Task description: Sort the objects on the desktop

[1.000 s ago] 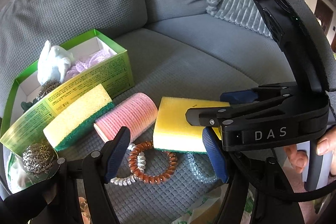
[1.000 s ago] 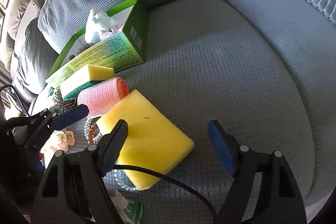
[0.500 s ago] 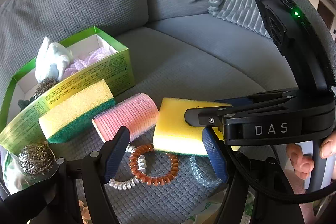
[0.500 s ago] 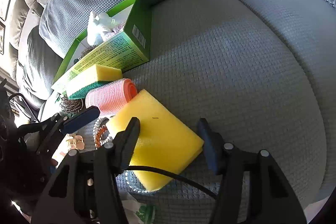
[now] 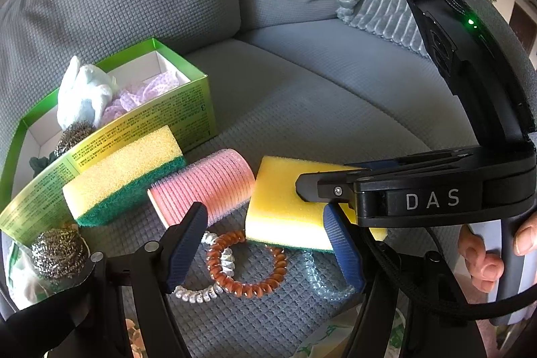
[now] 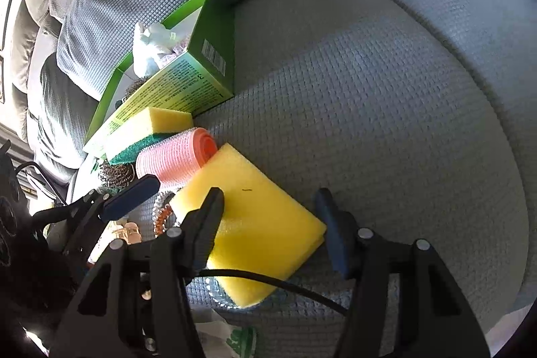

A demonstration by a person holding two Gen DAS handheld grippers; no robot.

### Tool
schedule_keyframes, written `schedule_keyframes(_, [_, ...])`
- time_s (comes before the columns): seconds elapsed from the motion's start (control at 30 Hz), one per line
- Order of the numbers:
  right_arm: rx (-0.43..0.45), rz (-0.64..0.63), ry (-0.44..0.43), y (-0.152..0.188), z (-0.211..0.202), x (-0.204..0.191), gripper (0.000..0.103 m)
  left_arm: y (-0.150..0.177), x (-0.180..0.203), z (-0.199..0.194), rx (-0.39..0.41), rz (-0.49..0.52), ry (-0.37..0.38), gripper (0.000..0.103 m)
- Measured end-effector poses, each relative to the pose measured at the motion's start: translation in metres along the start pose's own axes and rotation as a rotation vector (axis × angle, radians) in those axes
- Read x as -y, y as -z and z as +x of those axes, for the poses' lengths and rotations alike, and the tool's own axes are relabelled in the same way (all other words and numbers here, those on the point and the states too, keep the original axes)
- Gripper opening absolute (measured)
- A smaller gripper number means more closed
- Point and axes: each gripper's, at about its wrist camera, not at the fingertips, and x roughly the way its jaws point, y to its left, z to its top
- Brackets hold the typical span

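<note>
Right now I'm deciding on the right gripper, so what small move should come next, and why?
Probably finish closing the right gripper, then lift. Its jaws are closing with the yellow sponge between them, one pad on the sponge's top near its left edge, the other at its right corner. The sponge lies on the sofa cushion, outside the green box.

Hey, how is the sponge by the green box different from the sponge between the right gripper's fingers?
The sponge by the box leans against the green box, its green scouring side showing; the sponge at the right gripper lies flat, yellow face up. The first sits untouched; the right gripper's jaws are closing around the second, which also rests on a clear coil hair tie. Both are yellow kitchen sponges.
</note>
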Motion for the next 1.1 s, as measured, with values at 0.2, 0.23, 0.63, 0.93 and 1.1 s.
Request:
schedule_keyframes(0.2, [0.006,0.011,-0.005,0.003,0.001,-0.003,0.046,0.003,-0.001,0.001,0.008,-0.005,0.020,0.063])
schedule_keyframes(0.23, [0.009,0.012,-0.001,0.003,0.000,-0.003,0.045,0.003,0.000,0.001,0.006,-0.009,0.047,0.059])
schedule_keyframes(0.63, [0.022,0.017,0.007,0.005,0.002,-0.002,0.035,0.003,0.003,0.005,0.025,0.000,0.072,0.048])
schedule_keyframes(0.93, [0.034,0.019,-0.008,0.005,0.000,-0.002,0.025,0.001,0.005,0.007,0.033,-0.004,0.082,0.041])
schedule_keyframes(1.1, [0.029,0.011,-0.018,0.007,-0.002,-0.003,0.021,0.001,0.003,0.009,0.033,-0.025,0.086,0.038])
